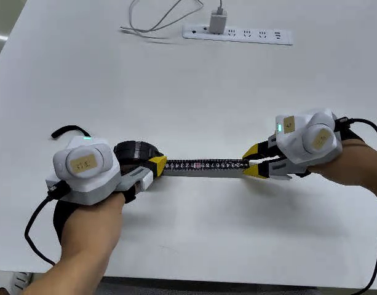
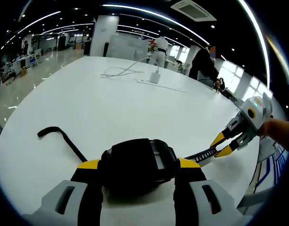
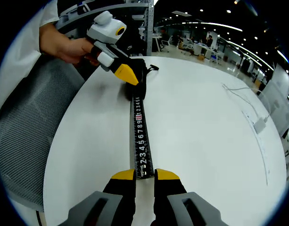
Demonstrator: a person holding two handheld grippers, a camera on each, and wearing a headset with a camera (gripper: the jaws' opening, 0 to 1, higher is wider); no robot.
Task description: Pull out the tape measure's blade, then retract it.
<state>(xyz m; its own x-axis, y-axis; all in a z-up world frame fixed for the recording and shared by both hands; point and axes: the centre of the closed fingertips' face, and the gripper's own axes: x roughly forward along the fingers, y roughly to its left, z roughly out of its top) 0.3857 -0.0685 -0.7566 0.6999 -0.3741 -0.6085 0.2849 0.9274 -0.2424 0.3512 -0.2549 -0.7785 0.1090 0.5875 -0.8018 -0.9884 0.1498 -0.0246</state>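
Right gripper view is showing the blade's (image 3: 140, 136) numerals; left claw (image 2: 140, 165) is clasping the tape measure (image 1: 134, 152), right claw (image 3: 144, 175) pinching the blade end.

The tape measure (image 1: 136, 153) is black, its blade (image 1: 203, 165) black with white numerals (1 mark is red). Left gripper (image 1: 148, 169) and right gripper (image 1: 251, 162): white bodies, yellow-tipped black jaws. The table (image 1: 188, 92) is white, with a white power strip (image 1: 237, 32) at 12 o'clock and a black strap (image 1: 68, 130) at 9 o'clock.
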